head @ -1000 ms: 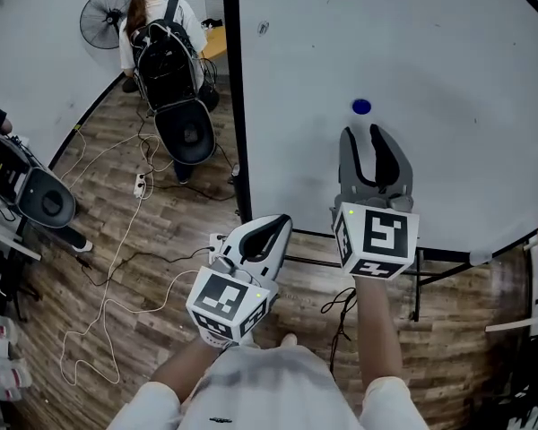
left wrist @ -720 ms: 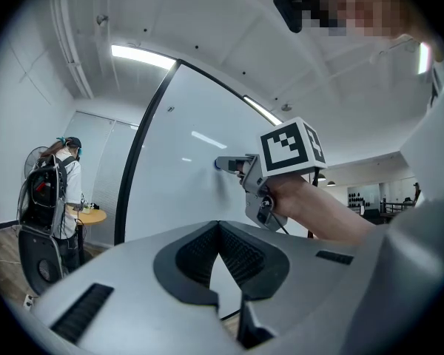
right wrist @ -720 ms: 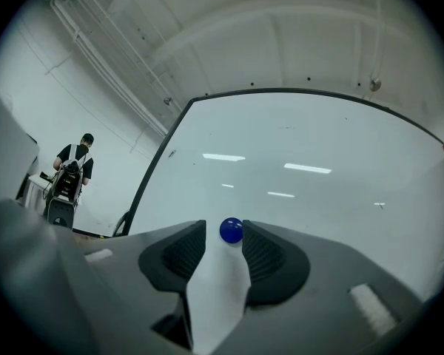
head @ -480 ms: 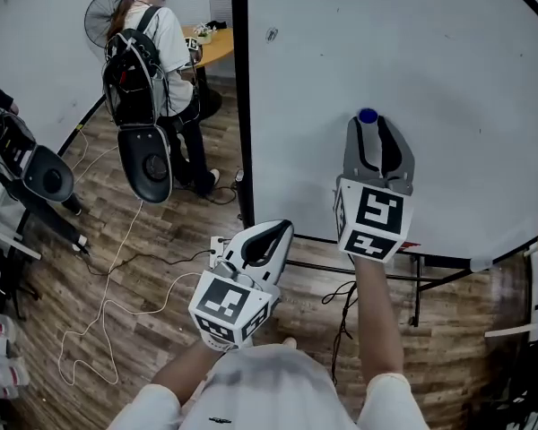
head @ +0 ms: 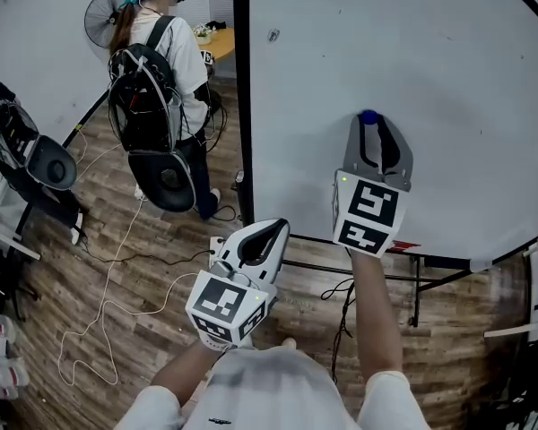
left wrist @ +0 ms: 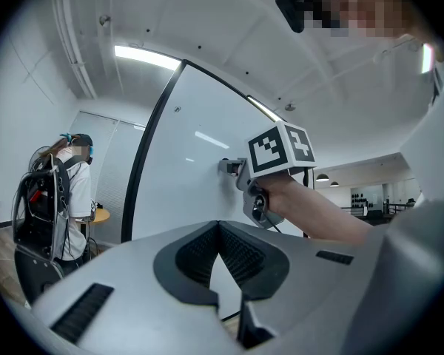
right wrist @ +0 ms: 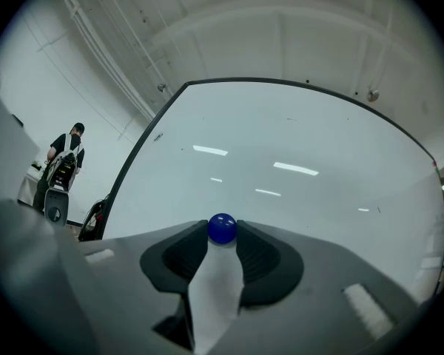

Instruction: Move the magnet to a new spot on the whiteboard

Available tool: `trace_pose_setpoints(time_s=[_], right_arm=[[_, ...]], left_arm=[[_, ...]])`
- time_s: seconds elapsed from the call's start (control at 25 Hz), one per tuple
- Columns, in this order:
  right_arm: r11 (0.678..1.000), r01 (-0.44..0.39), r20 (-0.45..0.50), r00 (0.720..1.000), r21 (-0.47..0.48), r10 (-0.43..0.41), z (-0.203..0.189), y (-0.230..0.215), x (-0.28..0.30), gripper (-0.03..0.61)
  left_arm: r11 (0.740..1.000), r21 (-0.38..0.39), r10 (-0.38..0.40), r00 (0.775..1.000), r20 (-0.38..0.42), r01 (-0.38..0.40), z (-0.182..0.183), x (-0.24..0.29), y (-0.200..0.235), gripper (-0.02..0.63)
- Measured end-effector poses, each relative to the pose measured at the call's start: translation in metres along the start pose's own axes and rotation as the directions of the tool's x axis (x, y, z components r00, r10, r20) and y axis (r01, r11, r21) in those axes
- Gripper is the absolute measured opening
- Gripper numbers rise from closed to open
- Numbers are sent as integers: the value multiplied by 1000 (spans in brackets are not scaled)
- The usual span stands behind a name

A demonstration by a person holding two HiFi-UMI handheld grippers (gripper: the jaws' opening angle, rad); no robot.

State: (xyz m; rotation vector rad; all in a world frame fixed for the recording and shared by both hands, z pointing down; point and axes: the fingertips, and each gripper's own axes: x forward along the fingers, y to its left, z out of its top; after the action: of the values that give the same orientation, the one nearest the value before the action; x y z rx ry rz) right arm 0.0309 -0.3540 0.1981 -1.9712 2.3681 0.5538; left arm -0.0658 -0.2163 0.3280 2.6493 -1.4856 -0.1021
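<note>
A small blue round magnet point(head: 368, 116) sticks to the whiteboard point(head: 448, 52). My right gripper point(head: 371, 126) is held up against the board with the magnet between its fingertips. In the right gripper view the magnet point(right wrist: 222, 228) sits at the very tips of the gripper point(right wrist: 222, 237); the jaws are closing and both tips touch its sides. My left gripper point(head: 269, 232) hangs low in front of my body, away from the board, shut and empty. In the left gripper view its jaws point(left wrist: 219, 228) meet at the tips, and the right gripper point(left wrist: 234, 168) shows against the board.
The whiteboard's black frame post point(head: 243, 97) runs down its left edge. Further left a person with a backpack point(head: 157, 70) stands by a chair point(head: 166, 179), near a fan point(head: 103, 12) and a round table point(head: 213, 43). Cables point(head: 117, 258) trail over the wooden floor.
My right gripper has moved up the board until its tips came round the magnet. The person at the back has shifted with the chair. My left gripper has stayed put.
</note>
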Motion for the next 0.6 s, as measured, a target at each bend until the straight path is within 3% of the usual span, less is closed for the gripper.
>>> trace_pose_setpoints(time_s=[0.32,0.6], right_arm=[[993,-87,8,996,86,87,0,-6,-1,124],[988,-99,-4,995,119,100,-1,-14,11,121]], left_arm=[[1000,0,-9,1000,-4,9,2,1,-6,6],[1000,0,-4,1000,-4,4,11,8,-8,6]])
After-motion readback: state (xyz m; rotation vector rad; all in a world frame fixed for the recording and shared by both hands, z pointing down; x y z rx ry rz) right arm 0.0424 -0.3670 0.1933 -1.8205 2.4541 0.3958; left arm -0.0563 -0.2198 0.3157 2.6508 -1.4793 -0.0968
